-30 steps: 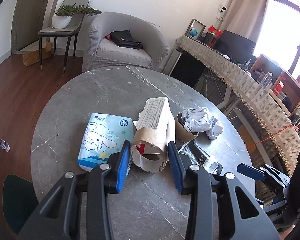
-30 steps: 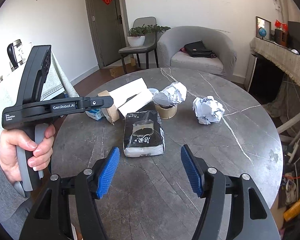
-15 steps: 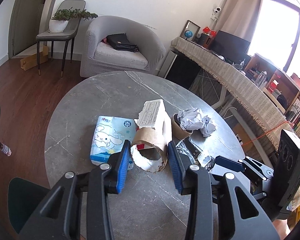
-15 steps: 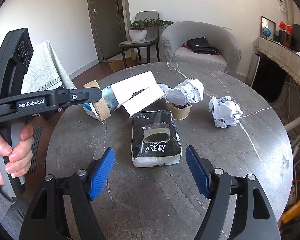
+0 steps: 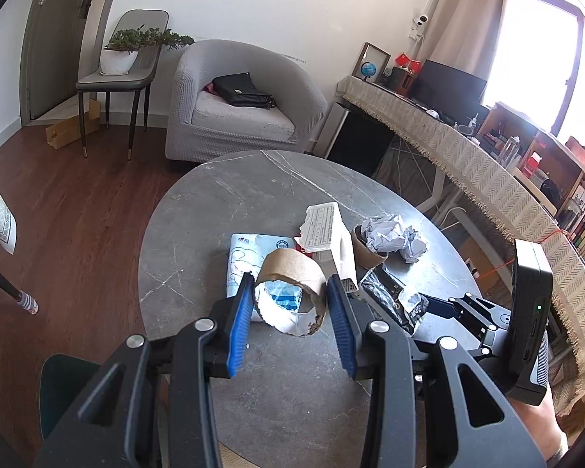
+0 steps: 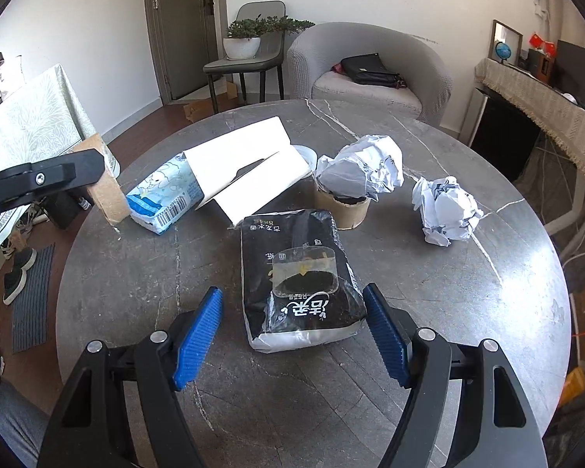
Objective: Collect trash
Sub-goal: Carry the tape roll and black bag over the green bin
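Where left claw [image 5: 290, 304] grips: cardboard roll [image 5: 292, 284].

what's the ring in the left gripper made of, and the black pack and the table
The ring looks like brown cardboard, matte, with a torn white paper lining at its rim. The black pack looks like thin glossy plastic film: it creases and reflects light. The table looks like grey stone or a stone-look slab, with white veins and a soft sheen.
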### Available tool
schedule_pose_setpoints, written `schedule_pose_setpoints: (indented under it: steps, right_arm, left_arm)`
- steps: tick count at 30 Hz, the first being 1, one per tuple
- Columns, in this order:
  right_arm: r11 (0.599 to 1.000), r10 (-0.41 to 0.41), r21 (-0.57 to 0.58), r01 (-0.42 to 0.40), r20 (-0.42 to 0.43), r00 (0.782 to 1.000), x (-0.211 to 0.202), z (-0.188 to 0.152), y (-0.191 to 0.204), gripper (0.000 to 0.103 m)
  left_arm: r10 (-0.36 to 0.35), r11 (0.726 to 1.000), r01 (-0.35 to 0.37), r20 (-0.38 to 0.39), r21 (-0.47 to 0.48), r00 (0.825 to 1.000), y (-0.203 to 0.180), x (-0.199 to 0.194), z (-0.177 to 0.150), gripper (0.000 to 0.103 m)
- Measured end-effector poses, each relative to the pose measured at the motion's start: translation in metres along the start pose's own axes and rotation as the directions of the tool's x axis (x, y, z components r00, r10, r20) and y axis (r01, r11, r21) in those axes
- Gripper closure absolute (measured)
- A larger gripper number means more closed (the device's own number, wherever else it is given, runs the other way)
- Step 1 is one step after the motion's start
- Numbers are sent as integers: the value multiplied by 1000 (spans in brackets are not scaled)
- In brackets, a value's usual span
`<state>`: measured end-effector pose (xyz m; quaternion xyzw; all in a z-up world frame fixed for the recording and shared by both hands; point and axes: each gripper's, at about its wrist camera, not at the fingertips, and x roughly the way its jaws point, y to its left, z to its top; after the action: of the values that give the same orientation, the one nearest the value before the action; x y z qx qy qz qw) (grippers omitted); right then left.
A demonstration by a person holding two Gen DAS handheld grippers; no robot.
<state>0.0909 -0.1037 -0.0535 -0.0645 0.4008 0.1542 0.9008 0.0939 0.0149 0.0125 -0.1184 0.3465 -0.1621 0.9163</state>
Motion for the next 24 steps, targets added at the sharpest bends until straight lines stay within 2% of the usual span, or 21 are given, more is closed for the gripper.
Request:
schedule_pose_setpoints:
  steps: [10,12,16,20,24]
  right_arm:
    - [999,-15,29,16,-27,1000,8,7,1,30]
    - [1000,-17,25,17,-29,999,7,10,3,50]
    - [999,-43,5,43,-36,998,-1,12,9,53]
    - [997,-78,-16,78,5,997,-23,21,16,53]
    - [998,-57,0,57,43,997,-39,31,22,53]
  left_arm:
    - [34,999,-34,12,26,999,16,-26,-1,62]
    - [36,999,-36,11,23,999,21,-31,-2,62]
    - [58,998,-58,4,19,998,32,-37,-6,62]
    - [87,996,-87,1,15,996,45,-45,-10,62]
    - [114,993,-114,-8,13,993,59,-53,-16,62]
